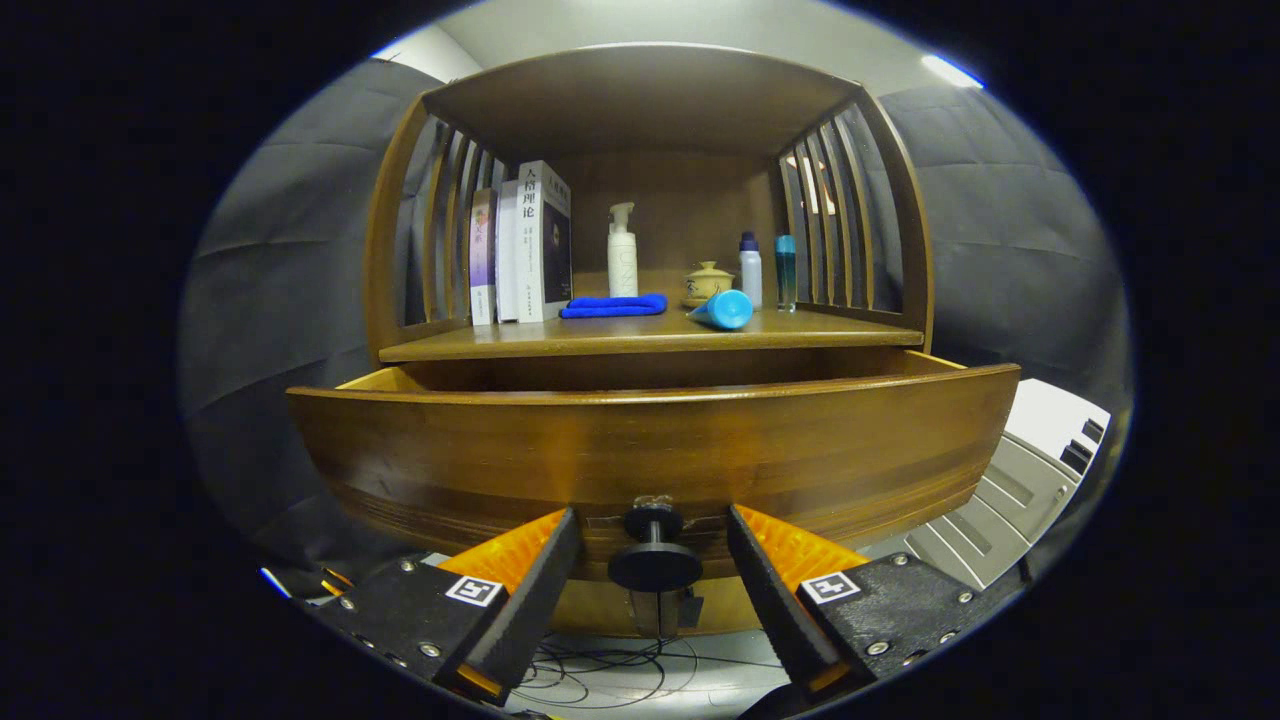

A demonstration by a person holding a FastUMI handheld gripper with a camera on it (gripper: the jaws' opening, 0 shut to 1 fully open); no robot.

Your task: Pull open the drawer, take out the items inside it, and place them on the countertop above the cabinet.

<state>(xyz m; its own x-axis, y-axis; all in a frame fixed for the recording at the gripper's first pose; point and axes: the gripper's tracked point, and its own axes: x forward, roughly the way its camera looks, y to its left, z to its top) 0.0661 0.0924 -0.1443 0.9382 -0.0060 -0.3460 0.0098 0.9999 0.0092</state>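
Observation:
A wooden cabinet stands in front of me with its drawer point(650, 450) pulled out toward me; the drawer's inside is hidden behind its tall curved front. A dark round knob point(655, 562) sticks out of the drawer front low in the middle. My gripper point(652, 560) is open, its two black fingers point(530, 600) standing either side of the knob with a gap on each side, touching nothing. Above the drawer lies the countertop point(470, 345), a brown wooden shelf.
On the countertop stand three upright books point(520, 245), a white pump bottle point(622, 255), a folded blue cloth point(614, 306), a small lidded pot point(708, 282), a blue tube lying on its side point(724, 309) and two small bottles point(768, 270). Slatted sides close the shelf. Cables lie on the floor below.

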